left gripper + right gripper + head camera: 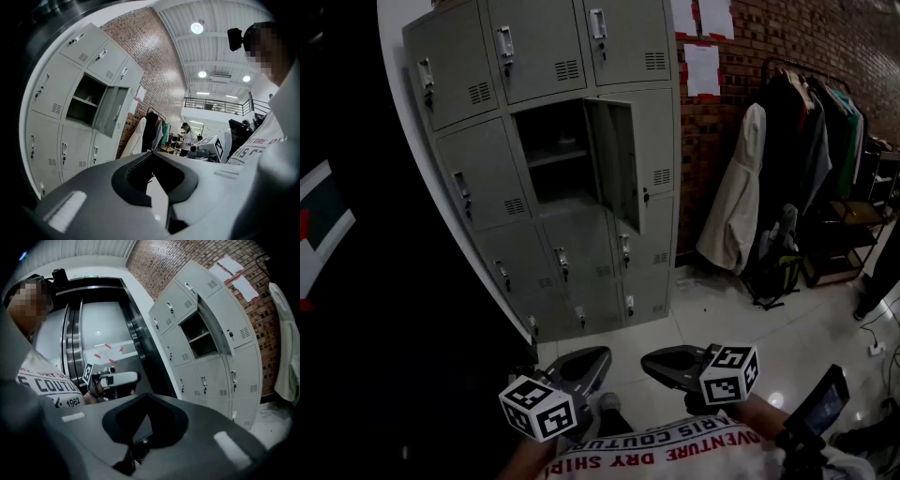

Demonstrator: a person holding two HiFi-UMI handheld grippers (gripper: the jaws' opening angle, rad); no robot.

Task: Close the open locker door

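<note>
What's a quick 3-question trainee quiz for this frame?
1. True or false: the left gripper touches the open locker door.
2. Which column of the locker bank has the open door? A left, B middle, C right.
3. Fill in: the right gripper has its jaws ____, holding nothing.
Key: 1 false, it is held low, well short of the locker bank. 2 B. 3 shut.
</note>
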